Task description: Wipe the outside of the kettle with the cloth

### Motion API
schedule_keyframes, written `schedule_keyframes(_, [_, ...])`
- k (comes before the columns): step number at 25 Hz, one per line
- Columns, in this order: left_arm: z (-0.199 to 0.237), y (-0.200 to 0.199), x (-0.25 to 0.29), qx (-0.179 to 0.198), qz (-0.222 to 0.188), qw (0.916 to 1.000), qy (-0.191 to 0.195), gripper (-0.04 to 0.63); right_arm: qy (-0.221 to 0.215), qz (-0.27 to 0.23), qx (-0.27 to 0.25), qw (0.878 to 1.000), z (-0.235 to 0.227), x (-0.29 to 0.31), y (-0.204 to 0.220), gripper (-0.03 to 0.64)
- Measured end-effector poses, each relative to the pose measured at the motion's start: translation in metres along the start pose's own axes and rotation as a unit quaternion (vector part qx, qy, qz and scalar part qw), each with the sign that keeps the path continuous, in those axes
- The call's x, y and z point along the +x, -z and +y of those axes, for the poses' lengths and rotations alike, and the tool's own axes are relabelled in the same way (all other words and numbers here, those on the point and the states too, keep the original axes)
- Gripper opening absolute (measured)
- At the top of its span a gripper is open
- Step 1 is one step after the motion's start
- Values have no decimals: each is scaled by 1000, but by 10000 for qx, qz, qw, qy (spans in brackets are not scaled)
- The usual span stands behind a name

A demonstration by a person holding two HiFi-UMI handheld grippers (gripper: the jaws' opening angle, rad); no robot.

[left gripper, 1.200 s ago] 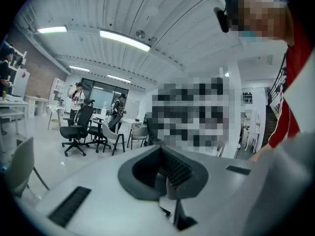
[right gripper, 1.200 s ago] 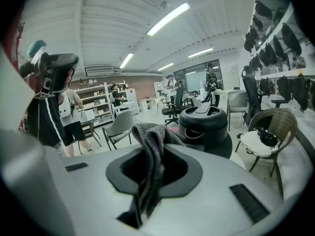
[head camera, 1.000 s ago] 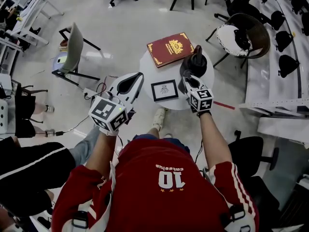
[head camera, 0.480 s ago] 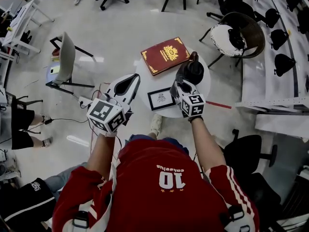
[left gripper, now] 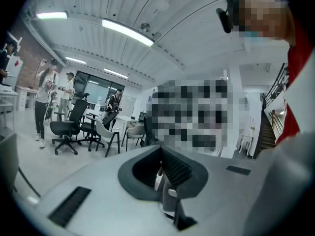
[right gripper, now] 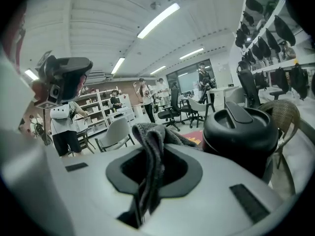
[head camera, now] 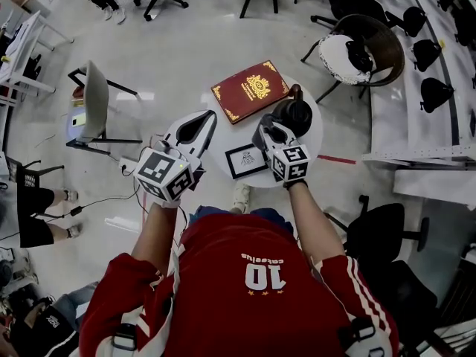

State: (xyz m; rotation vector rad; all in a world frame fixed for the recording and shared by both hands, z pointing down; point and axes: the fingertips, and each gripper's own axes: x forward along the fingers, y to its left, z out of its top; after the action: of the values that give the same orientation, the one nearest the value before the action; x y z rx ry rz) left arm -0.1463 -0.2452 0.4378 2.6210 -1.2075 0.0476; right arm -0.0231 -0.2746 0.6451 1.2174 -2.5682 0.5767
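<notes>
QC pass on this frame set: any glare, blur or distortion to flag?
Head view: sharp, edges bowed, a glare streak on the floor. Left gripper view: heavy fisheye, dark vignette, ceiling lights blown out, mosaic patches. Right gripper view: same fisheye, cloth near the lens slightly soft, kettle clear.

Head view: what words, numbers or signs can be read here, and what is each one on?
"10": on the back of the shirt.
Small word above the 10: too blurred to read.
Book: gold emblem on the cover; any lettering is too small to read.
Frame: the print inside is too small to read.
</notes>
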Motion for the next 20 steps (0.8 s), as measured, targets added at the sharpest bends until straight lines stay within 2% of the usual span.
schedule_keyframes(12, [-4,-6,11,25,-54,9998,202,8,-142,-323,-326,9988,16,-18,-42,58])
schedule_keyframes(20, [-16,-5,29,47,56,9989,463,8,-281,-755,-569,9951,47,-54,-95,58])
